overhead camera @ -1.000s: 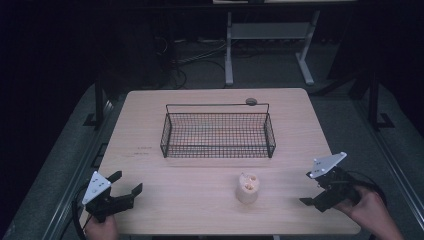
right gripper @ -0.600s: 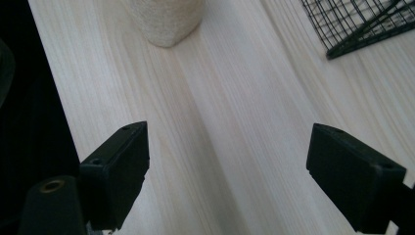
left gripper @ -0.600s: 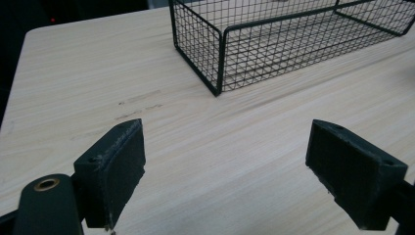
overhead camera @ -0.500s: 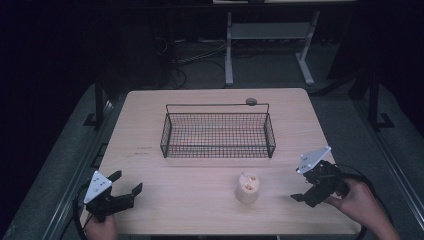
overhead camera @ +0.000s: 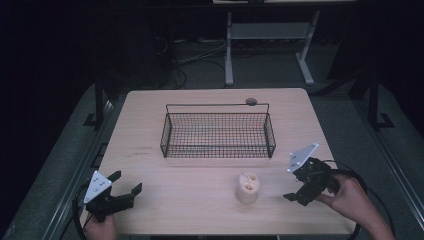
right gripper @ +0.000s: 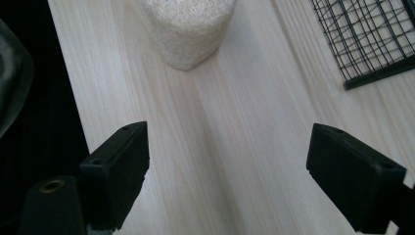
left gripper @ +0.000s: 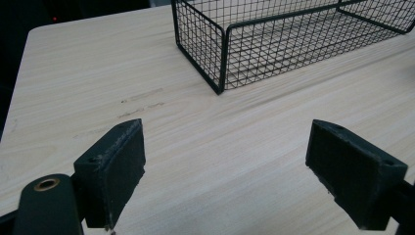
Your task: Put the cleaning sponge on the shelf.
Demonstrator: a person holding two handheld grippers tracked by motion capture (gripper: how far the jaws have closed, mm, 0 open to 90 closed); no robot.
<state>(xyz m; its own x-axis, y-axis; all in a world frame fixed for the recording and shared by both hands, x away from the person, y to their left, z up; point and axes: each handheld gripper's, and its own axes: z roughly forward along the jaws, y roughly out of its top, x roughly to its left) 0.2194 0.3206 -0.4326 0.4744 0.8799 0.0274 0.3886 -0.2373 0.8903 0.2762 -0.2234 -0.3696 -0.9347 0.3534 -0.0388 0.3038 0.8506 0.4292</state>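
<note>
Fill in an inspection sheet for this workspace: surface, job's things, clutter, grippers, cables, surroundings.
Surface: light wooden table, faint scuff marks left of the basket.
Job's things: pale cylindrical object upright on the table, in front of the wire basket; basket looks empty.
Clutter: small dark round item behind the basket.
Grippers: left gripper open, near the front left corner; right gripper open, aimed at the pale object, not touching it.
Cables: one trails from each gripper; more on the floor behind.
Surroundings: dark room, white metal frame beyond the table.
</note>
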